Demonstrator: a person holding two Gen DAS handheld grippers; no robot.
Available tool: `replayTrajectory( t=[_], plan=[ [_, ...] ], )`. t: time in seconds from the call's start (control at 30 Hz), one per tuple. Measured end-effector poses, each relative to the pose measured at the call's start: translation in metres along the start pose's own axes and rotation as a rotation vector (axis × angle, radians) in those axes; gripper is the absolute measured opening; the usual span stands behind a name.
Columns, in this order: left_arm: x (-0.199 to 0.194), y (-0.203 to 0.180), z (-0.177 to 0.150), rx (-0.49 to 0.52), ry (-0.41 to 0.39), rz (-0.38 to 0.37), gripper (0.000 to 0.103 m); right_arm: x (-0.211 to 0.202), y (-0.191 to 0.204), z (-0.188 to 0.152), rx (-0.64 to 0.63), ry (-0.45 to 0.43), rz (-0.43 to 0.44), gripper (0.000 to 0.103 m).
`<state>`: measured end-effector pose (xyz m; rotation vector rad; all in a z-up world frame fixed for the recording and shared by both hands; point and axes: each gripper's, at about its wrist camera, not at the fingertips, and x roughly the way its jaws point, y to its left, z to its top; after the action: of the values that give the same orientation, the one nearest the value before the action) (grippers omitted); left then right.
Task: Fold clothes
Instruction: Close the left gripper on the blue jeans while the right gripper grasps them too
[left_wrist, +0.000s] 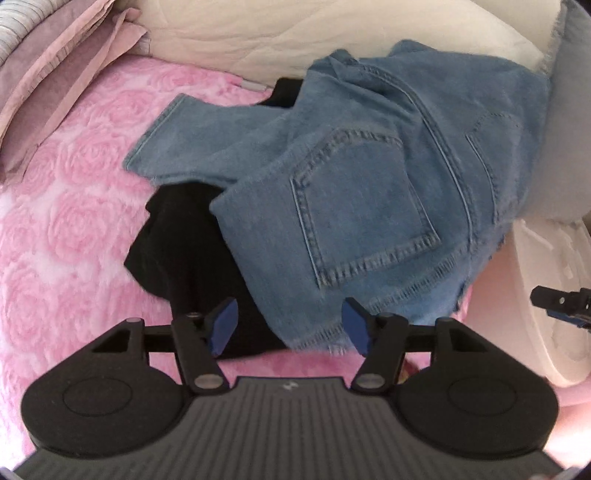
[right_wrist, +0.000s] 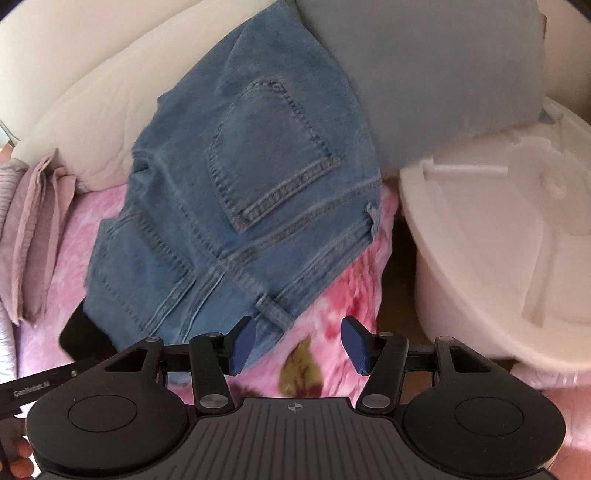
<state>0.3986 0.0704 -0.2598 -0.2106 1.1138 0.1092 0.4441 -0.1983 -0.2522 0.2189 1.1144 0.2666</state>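
Note:
Blue jeans (left_wrist: 354, 177) lie crumpled on a pink rose-patterned blanket (left_wrist: 62, 206), back pockets up, over a black garment (left_wrist: 184, 243). My left gripper (left_wrist: 290, 326) is open just short of the jeans' frayed waistband edge, with nothing between its blue pads. In the right wrist view the same jeans (right_wrist: 236, 199) spread ahead. My right gripper (right_wrist: 299, 343) is open over the blanket (right_wrist: 332, 295), its left pad beside a belt loop at the waistband. The right gripper's tip (left_wrist: 561, 302) shows at the left view's right edge.
A cream quilt (left_wrist: 258, 33) lies behind the jeans. Folded mauve cloths (left_wrist: 55, 74) are stacked at the back left. A grey pillow (right_wrist: 424, 74) and a white moulded foam piece (right_wrist: 498, 240) sit at the right. A hand (right_wrist: 18, 458) shows at the lower left.

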Motion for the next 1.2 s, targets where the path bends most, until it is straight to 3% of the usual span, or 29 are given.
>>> replayTrajectory(
  t=[0.4,0.6,0.67,0.83,0.93,1.1,1.2],
  plan=[
    [0.047,0.035,0.042,-0.086,-0.036,0.018,0.059,0.037,-0.006,0.075,-0.135,-0.123,-0.044,0.056],
    [0.054,0.054,0.042,-0.173,-0.064,-0.086,0.058,0.047,-0.010,0.112,-0.154,-0.200,-0.032,0.056],
    [0.056,0.060,0.041,-0.200,-0.074,-0.122,0.047,0.048,-0.013,0.122,-0.150,-0.233,-0.028,0.056],
    [0.060,0.075,0.040,-0.268,-0.098,-0.214,0.037,0.049,-0.017,0.144,-0.164,-0.315,-0.036,0.056],
    [0.063,0.083,0.039,-0.307,-0.112,-0.266,0.038,0.047,-0.014,0.155,-0.211,-0.361,-0.019,0.056],
    [0.078,0.074,0.049,-0.265,-0.075,-0.217,0.041,0.061,0.001,0.171,-0.307,-0.343,-0.001,0.056],
    [0.073,0.074,0.049,-0.254,-0.076,-0.198,0.031,0.065,0.009,0.177,-0.349,-0.295,-0.009,0.007]
  ],
)
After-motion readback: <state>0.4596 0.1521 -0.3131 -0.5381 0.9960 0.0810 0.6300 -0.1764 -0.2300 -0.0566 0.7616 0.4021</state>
